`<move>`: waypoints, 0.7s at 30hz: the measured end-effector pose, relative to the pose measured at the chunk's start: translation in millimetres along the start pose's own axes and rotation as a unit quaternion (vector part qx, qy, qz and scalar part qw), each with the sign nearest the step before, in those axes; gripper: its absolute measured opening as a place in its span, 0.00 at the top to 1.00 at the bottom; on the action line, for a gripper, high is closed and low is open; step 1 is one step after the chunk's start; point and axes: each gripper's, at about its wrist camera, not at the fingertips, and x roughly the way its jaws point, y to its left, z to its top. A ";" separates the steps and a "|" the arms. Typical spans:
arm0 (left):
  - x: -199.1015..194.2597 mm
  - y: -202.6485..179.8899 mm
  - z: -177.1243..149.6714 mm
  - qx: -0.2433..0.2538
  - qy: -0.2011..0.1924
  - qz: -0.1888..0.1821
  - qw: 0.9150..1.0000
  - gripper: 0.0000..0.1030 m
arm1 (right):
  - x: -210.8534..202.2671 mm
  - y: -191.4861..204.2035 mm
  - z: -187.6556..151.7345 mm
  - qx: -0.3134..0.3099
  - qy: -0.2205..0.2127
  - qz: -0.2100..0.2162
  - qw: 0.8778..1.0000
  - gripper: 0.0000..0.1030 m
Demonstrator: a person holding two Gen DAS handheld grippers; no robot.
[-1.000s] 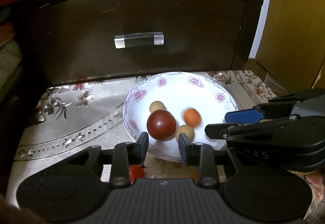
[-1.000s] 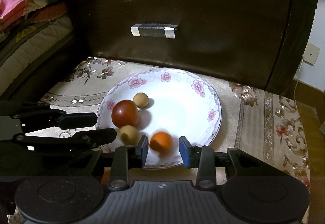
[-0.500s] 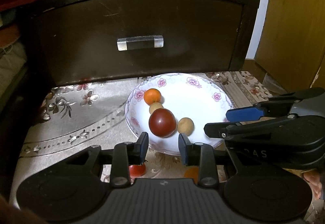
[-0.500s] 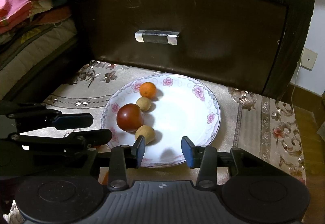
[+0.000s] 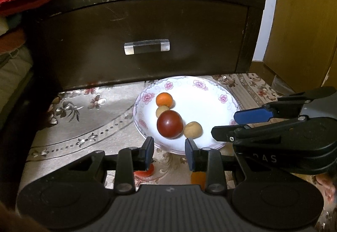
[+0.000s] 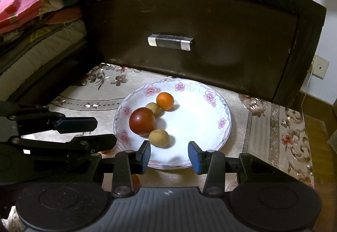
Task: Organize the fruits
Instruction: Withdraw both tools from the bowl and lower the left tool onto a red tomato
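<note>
A white floral plate (image 5: 210,95) (image 6: 202,118) sits on the patterned cloth. In it lie a dark red tomato (image 5: 169,124) (image 6: 142,121), a small orange (image 5: 164,99) (image 6: 165,101) and two tan round fruits (image 5: 193,129) (image 5: 161,110) (image 6: 158,138) (image 6: 153,107). My left gripper (image 5: 168,153) is open and empty, just short of the plate's near rim. My right gripper (image 6: 169,155) is open and empty over the near rim. A red fruit (image 5: 144,172) and an orange fruit (image 5: 197,177) lie on the cloth under the left gripper, partly hidden.
A dark wooden drawer front (image 5: 147,42) (image 6: 200,38) with a metal handle (image 5: 146,46) stands right behind the plate. Red cloth and stacked bedding (image 6: 38,11) lie at the left. A yellow cabinet (image 5: 301,32) stands at the right.
The small orange left my right gripper's jaws and rolled across the plate to its far left side beside a tan fruit. Both grippers pulled back and up a little.
</note>
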 end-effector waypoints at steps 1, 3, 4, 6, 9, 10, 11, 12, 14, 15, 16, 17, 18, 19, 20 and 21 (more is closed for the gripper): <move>-0.8 0.2 -0.6 0.000 0.000 0.000 1.000 0.64 | -0.6 0.7 -0.1 -0.001 0.000 0.000 1.000 0.63; -1.9 0.8 -1.4 0.001 0.000 0.000 1.000 0.64 | -1.5 1.8 -0.5 -0.002 -0.001 0.001 1.000 0.63; -2.6 0.8 -1.6 0.001 0.001 0.001 1.000 0.64 | -1.7 2.3 -0.7 -0.003 0.000 0.001 1.000 0.63; -3.7 1.4 -2.5 0.001 0.001 0.001 1.000 0.64 | -2.2 3.8 -0.8 -0.005 0.000 0.002 1.000 0.63; -5.0 2.1 -3.0 0.002 0.001 0.002 1.000 0.64 | -2.5 5.9 -1.1 -0.008 0.001 0.002 1.000 0.63; -5.8 2.6 -3.4 0.002 0.001 0.002 1.000 0.64 | -3.1 6.3 -1.3 -0.008 0.002 0.003 1.000 0.63; -5.6 2.4 -3.3 0.002 0.001 0.002 1.000 0.64 | -3.2 6.7 -1.4 -0.008 0.002 0.003 1.000 0.63; -6.4 2.7 -4.0 0.002 0.002 0.002 1.000 0.64 | -3.5 7.3 -1.4 -0.009 0.002 0.003 1.000 0.63; -7.5 3.5 -5.9 0.003 0.003 0.001 1.000 0.64 | -3.7 8.2 -1.4 -0.010 0.002 0.005 1.000 0.63; -8.2 3.7 -7.0 0.004 0.003 0.002 1.000 0.64 | -3.7 8.8 -1.7 -0.011 0.003 0.006 1.000 0.63; -8.7 4.3 -8.2 0.004 0.005 0.002 1.000 0.64 | -3.9 9.7 -2.2 -0.012 0.004 0.007 1.000 0.63; -9.3 4.4 -8.9 0.004 0.005 0.002 1.000 0.64 | -4.0 10.5 -2.9 -0.013 0.005 0.007 1.000 0.63; -10.0 4.6 -9.5 0.005 0.006 0.003 1.000 0.64 | -4.0 11.6 -3.5 -0.015 0.006 0.008 1.000 0.63; -10.9 4.9 -10.1 0.005 0.006 0.004 1.000 0.64 | -4.0 12.7 -4.0 -0.016 0.007 0.008 1.000 0.63; -11.5 5.0 -10.4 0.006 0.006 0.004 1.000 0.64 | -3.9 13.6 -4.3 -0.017 0.007 0.008 1.000 0.63; -11.5 5.0 -10.4 0.005 0.006 0.004 1.000 0.64 | -3.9 14.2 -4.5 -0.018 0.008 0.008 1.000 0.63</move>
